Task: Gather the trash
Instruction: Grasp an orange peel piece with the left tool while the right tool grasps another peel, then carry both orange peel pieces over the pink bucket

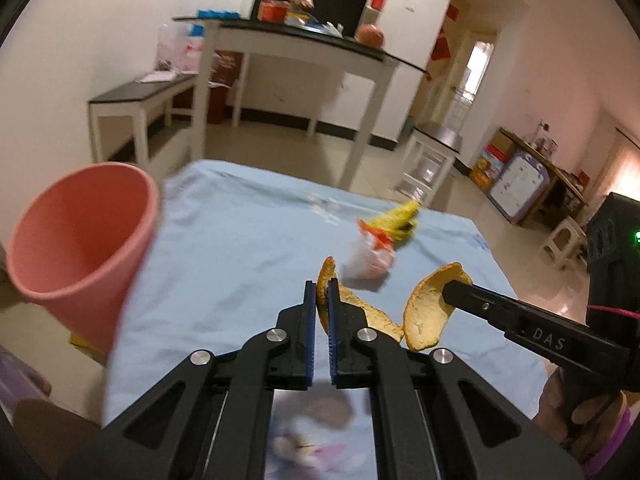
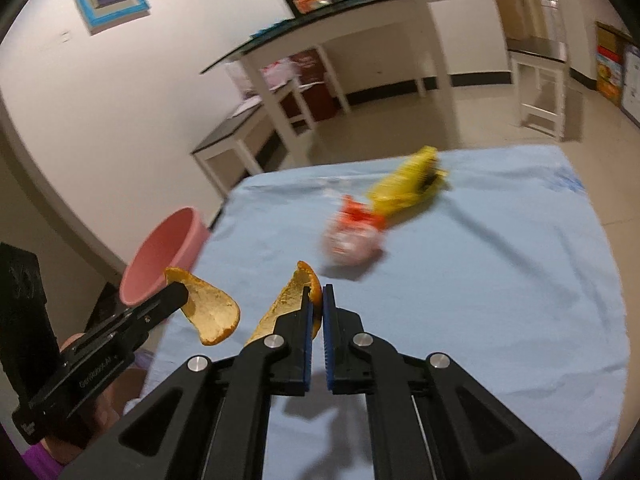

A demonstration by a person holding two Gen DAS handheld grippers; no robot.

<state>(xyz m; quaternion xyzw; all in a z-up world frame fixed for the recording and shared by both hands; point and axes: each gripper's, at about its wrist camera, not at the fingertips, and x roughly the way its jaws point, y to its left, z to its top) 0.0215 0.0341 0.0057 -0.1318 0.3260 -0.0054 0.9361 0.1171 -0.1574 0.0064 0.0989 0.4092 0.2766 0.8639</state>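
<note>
Now each gripper has a piece of orange peel pinched between its blue pads and lifted clear of the light blue cloth (image 1: 240, 240). Seen from the left wrist, the left gripper (image 1: 321, 286) is closed to a thin slit on the edge of a curled strip of orange peel (image 1: 360, 308), which stands up between the jaws and trails down to the right. Just beside it, the right gripper (image 1: 448, 294) reaches in from the right, clamped on the rim of a second, cupped peel piece (image 1: 424, 320), held by a hand (image 1: 576, 412) with a purple cuff.

From the right wrist the same pair shows mirrored — the right gripper (image 2: 317, 292) nearly closed on its peel, the left one coming in at the lower left with the other piece.

Farther back on the cloth lie a banana peel (image 1: 400, 220) and, touching it, a crumpled red-and-white wrapper (image 1: 370, 258) — both blurred. A pink bin (image 1: 80, 240) stands off the cloth's left edge, its mouth open towards the camera. Behind are white tables with dark tops.
</note>
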